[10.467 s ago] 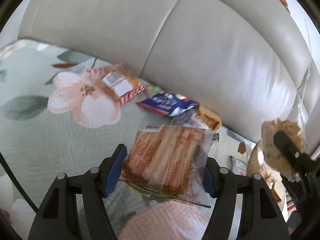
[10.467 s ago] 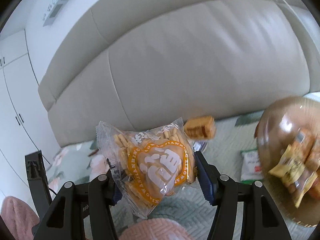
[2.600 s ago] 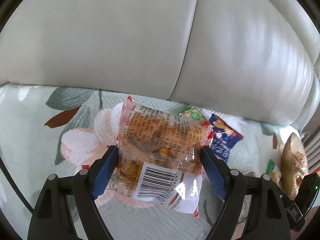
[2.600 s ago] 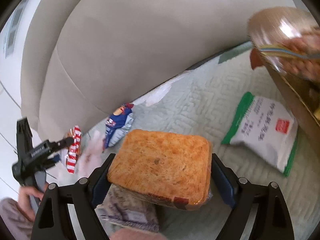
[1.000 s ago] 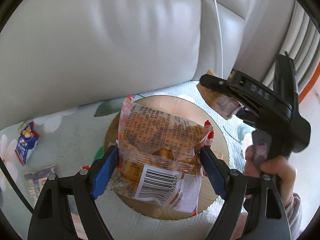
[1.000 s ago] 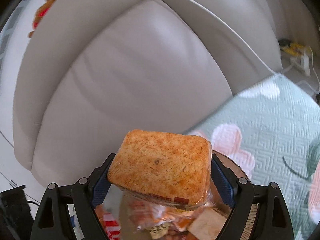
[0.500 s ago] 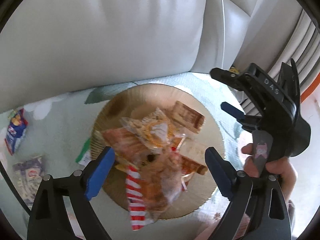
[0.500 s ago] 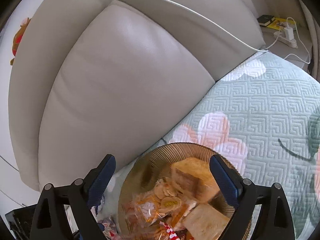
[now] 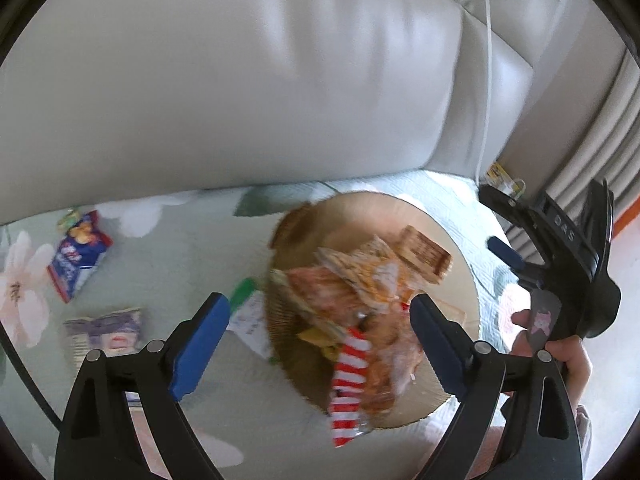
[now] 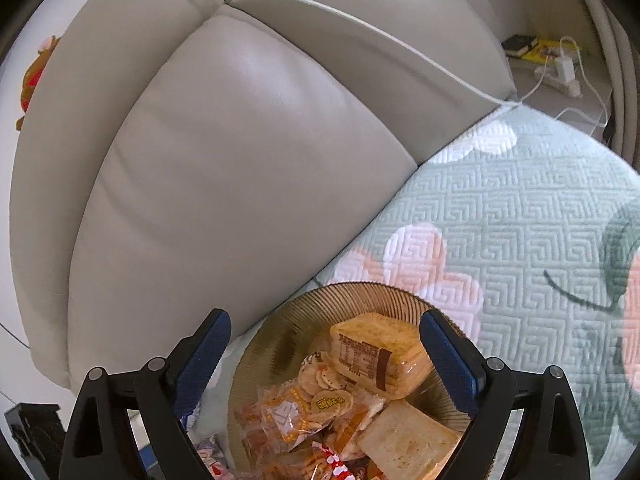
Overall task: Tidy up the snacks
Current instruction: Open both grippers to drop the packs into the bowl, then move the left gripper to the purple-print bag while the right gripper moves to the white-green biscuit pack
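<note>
An amber ribbed glass bowl (image 9: 452,248) on the sofa cover holds several wrapped snacks. Among them are a red-and-white striped packet (image 9: 350,376), a biscuit bag (image 10: 296,408) and two wrapped toast pieces (image 10: 380,352). My left gripper (image 9: 319,304) hovers open over the bowl's left rim with nothing between its blue pads. My right gripper (image 10: 325,318) also stands open and empty above the bowl (image 10: 360,292). In the left wrist view my right gripper (image 9: 500,224) shows at the right, held by a hand (image 9: 568,364).
Loose on the green floral cover (image 10: 520,220) left of the bowl lie a blue packet (image 9: 76,256), a purple-grey packet (image 9: 104,332) and a green-and-white packet (image 9: 250,312). Beige sofa cushions rise behind. A white cable (image 10: 360,20) runs to a power strip (image 10: 560,72).
Both grippers opened and let go: the barcode packet and the toast now lie in the bowl. My left gripper has since slid left, so the bowl sits further right in its view.
</note>
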`<state>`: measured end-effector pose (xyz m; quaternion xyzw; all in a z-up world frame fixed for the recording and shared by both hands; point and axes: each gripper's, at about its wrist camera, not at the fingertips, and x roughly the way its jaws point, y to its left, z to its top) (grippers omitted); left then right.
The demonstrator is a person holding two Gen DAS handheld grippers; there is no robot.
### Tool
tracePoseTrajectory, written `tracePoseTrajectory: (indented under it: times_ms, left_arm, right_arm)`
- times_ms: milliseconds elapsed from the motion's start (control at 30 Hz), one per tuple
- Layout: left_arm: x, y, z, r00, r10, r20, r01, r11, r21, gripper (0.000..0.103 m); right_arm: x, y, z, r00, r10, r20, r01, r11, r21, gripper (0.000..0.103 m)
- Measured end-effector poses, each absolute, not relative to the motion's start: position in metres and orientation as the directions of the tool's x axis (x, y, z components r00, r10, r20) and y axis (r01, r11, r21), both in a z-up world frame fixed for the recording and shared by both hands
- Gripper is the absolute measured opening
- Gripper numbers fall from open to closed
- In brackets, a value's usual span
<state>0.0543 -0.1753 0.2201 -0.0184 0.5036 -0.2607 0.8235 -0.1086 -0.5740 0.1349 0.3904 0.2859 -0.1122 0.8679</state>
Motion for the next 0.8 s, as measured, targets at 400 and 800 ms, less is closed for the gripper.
tracePoseTrajectory:
  times_ms: [400, 800]
  left_arm:
    - [0.085, -0.059, 0.246, 0.465, -0.353, -0.812, 0.268, 0.93, -0.251, 0.092]
    - [0.083, 0.039, 0.198, 0.491, -0.28, -0.825, 0.126, 0.96, -0.252, 0.097]
  right_arm:
    - [-0.116, -0.498, 0.21, 0.883, -0.018, -0.469, 0.314, 0.766, 0.561, 0.102]
    - [-0.101, -0.337, 0.208, 0.888, 0.094, -0.45, 0.176, 0.835, 0.522, 0.103]
